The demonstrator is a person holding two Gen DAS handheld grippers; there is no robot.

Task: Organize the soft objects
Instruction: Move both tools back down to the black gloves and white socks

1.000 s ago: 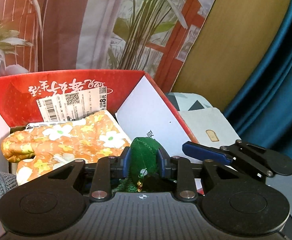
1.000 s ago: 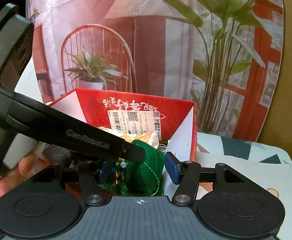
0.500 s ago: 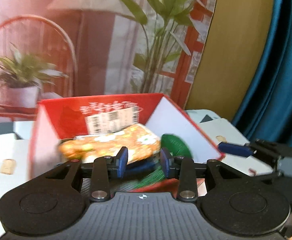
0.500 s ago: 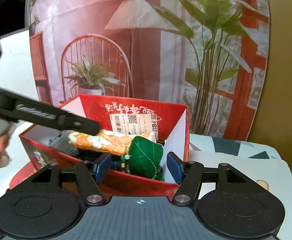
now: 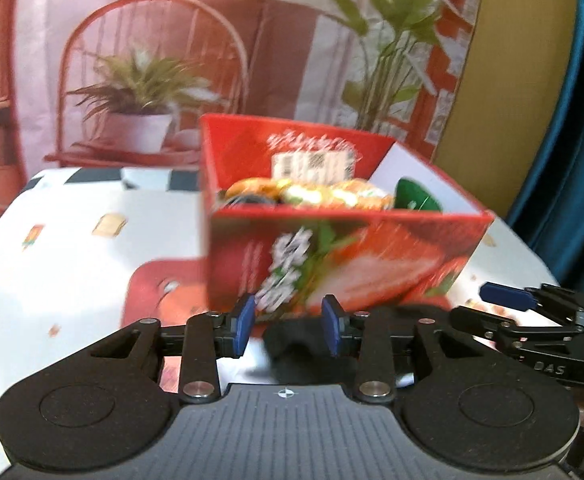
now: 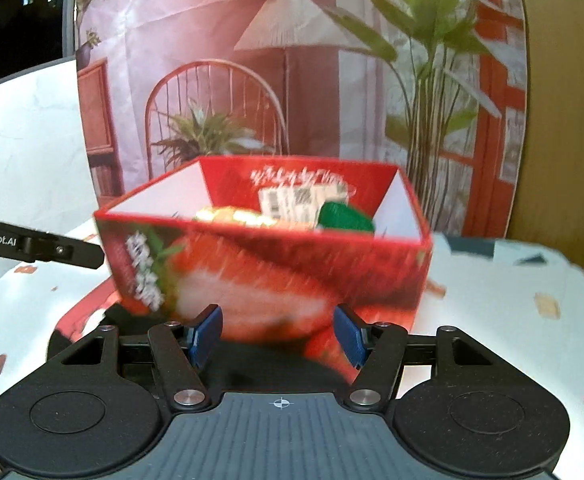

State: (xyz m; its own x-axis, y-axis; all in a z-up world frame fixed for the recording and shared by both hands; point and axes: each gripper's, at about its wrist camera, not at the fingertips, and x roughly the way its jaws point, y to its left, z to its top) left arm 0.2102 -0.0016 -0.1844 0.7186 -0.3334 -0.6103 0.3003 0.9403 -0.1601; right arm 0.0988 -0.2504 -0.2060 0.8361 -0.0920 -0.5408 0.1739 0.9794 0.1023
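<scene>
Both grippers have backed out of the red box (image 5: 344,256) since 1 s ago; then the left gripper (image 5: 288,330) had the green plush (image 5: 416,200) pinched over the box, now the plush sits inside, at the box's right-hand wall, just beside the orange floral cloth (image 5: 312,194).

Left gripper: jaws opening, blue pads apart, nothing btwn them. It sits in front of the box's near wall, clear of it, pointing at the strawberry print. Plush is up and beyond it, over the box rim.

Right gripper (image 6: 282,338): jaws moderately wide, empty, also in front of the near wall, not touching as far as I can tell (frame is blurred). In the right wrist view the plush (image 6: 344,218) lies toward the box's far right corner, next to the barcode label (image 6: 292,200) on the far wall.

Box stands on the table (image 5: 72,256), w/ white patterned cover, nearer the far edge. Dark grey item at the cloth's left end inside the box, too blurred to ID.
</scene>
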